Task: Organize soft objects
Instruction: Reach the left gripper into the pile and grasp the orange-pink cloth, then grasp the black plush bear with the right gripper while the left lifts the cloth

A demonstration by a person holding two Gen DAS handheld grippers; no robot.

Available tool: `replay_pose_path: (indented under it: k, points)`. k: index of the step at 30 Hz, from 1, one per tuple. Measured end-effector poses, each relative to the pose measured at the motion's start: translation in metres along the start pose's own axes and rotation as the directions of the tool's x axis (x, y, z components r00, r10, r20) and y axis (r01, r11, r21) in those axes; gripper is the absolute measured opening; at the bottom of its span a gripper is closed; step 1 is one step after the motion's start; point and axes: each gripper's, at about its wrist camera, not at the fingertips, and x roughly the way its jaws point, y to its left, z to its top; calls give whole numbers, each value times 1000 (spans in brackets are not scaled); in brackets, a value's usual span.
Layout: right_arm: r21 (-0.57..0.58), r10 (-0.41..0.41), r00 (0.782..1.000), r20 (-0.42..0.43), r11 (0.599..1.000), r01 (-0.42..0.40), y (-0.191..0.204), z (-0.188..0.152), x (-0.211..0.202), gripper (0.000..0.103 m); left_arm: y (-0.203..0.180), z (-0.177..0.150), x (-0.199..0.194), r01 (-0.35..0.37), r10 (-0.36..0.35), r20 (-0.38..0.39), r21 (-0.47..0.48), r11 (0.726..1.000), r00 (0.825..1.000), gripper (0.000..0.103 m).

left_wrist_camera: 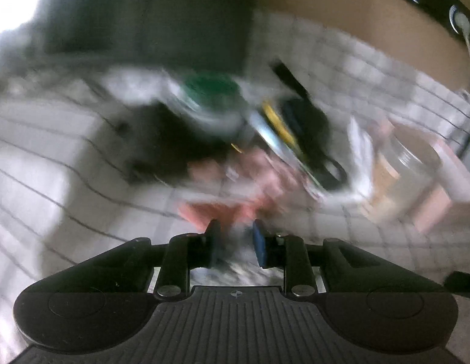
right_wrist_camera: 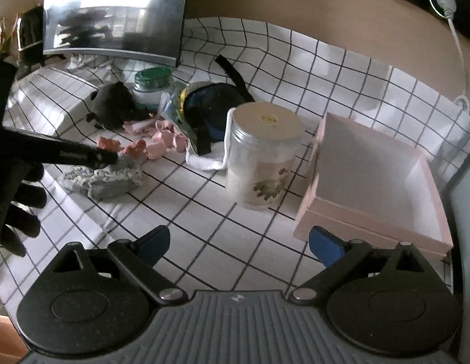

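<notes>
In the right wrist view my left gripper (right_wrist_camera: 113,159) reaches in from the left and is shut on a grey patterned cloth (right_wrist_camera: 104,179) that droops onto the checked tablecloth (right_wrist_camera: 265,69). The left wrist view is blurred; its narrow-set fingertips (left_wrist_camera: 259,242) pinch that grey cloth (left_wrist_camera: 238,257). My right gripper (right_wrist_camera: 238,244) is open and empty above the cloth-covered table. Beyond lie pink and salmon bows (right_wrist_camera: 162,141), a black plush toy (right_wrist_camera: 113,104), a blue-black pouch (right_wrist_camera: 213,112) and a white knitted piece (right_wrist_camera: 204,160). An open pink box (right_wrist_camera: 371,188) stands at the right.
A clear lidded jar with a flower print (right_wrist_camera: 262,154) stands mid-table. A green-lidded jar (right_wrist_camera: 153,86) sits behind the plush. A shiny metal panel (right_wrist_camera: 113,12) leans at the back left. A white cable (right_wrist_camera: 459,48) hangs along the back right wall.
</notes>
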Motion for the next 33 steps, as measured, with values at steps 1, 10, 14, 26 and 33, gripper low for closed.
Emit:
replay_pose_path:
  k: [1,10,14,26,33]
  points:
    - [-1,16,1000,3,1000,-16,0,2,2,99,3,0,0,-40,40,7,-14,999,999,27]
    - [3,163,985,65,987,-164,12,37,28,95,11,5,23,-32,11,-135,-152,988,991,27]
    - [-29,170,975,141,985,-168,5,61,21,94,-6,3,34,-55,49,-121,-42,998,991,30]
    - [-83,220,957,190,975,-207,5,105,25,94,-3,16,43,-8,3,-195,-26,1000,981,32]
    - [-82,184,957,223,982,-170,20,132,29,94,-17,-3,31,-23,35,-106,112,993,994,18]
